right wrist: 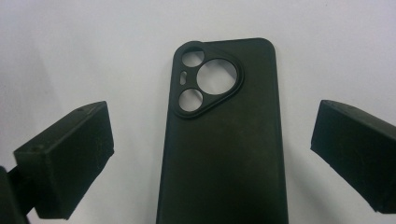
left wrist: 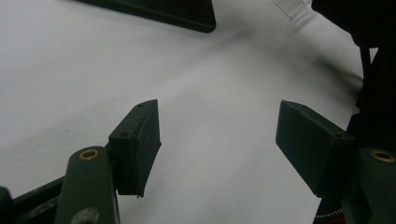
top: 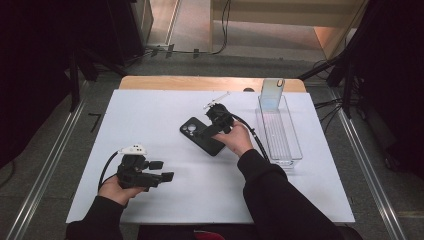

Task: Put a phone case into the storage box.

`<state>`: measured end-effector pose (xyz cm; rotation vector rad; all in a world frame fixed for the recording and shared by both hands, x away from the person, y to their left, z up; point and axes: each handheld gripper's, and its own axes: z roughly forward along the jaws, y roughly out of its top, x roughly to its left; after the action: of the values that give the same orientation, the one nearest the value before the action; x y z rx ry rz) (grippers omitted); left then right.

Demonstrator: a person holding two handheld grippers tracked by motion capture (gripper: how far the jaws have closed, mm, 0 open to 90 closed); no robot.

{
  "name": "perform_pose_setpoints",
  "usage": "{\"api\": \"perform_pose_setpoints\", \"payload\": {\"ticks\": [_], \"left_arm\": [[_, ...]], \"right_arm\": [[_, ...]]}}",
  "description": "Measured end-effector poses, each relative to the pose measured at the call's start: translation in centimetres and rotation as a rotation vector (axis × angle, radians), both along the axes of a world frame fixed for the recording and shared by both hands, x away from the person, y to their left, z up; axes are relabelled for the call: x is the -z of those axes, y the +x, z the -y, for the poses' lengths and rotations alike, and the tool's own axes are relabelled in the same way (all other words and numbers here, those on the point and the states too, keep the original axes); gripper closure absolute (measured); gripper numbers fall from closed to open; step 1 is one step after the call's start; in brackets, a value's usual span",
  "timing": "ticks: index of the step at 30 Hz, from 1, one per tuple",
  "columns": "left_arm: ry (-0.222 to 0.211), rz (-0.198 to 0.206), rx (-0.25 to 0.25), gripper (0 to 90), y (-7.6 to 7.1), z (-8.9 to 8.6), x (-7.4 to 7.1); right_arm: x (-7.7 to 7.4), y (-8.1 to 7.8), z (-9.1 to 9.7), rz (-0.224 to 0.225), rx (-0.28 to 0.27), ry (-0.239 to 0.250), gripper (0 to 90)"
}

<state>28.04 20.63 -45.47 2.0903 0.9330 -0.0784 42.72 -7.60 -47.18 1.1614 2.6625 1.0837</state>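
I have the right gripper [right wrist: 212,154] over the black phone case [right wrist: 222,140], jaws spread wide, one on each side of it and clear of its edges. The case lies flat on the white table [top: 165,105], camera cutouts at the end away from me. No grip yet: closing on it and lifting are left. The clear tray [top: 280,135] waits beyond, with a second, see-through case [top: 271,92] propped at its far end. My left gripper [left wrist: 219,135] idles, jaws partly open with nothing between them.

Black phone case [right wrist: 224,140] runs off the bottom edge; right tool [top: 216,131] covers its near end.
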Motion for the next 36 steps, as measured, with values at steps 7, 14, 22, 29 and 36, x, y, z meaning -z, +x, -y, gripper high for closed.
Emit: {"api": "perform_pose_setpoints", "payload": {"ticks": [7,14,22,29,36], "left_arm": [[0.001,0.000,0.000,30.8,0.0,0.0,0.0],[0.004,0.000,0.000,30.8,0.0,0.0,0.0],[0.006,0.000,-0.003,30.8,0.0,0.0,0.1],[0.005,0.001,-0.004,30.8,0.0,0.0,0.0],[0.007,0.001,-0.005,30.8,0.0,0.0,0.0]], "right_arm": [[1.2,0.0,-0.5,0.002,-0.020,-0.017,0.0],[2.3,-0.2,-0.5,0.014,-0.016,-0.013,0.0],[3.8,-0.8,-0.5,0.042,-0.020,-0.034,0.0],[4.6,-2.2,-1.4,0.177,-0.017,-0.119,0.0],[4.8,-2.4,-1.2,0.191,-0.012,-0.103,0.0]]}}
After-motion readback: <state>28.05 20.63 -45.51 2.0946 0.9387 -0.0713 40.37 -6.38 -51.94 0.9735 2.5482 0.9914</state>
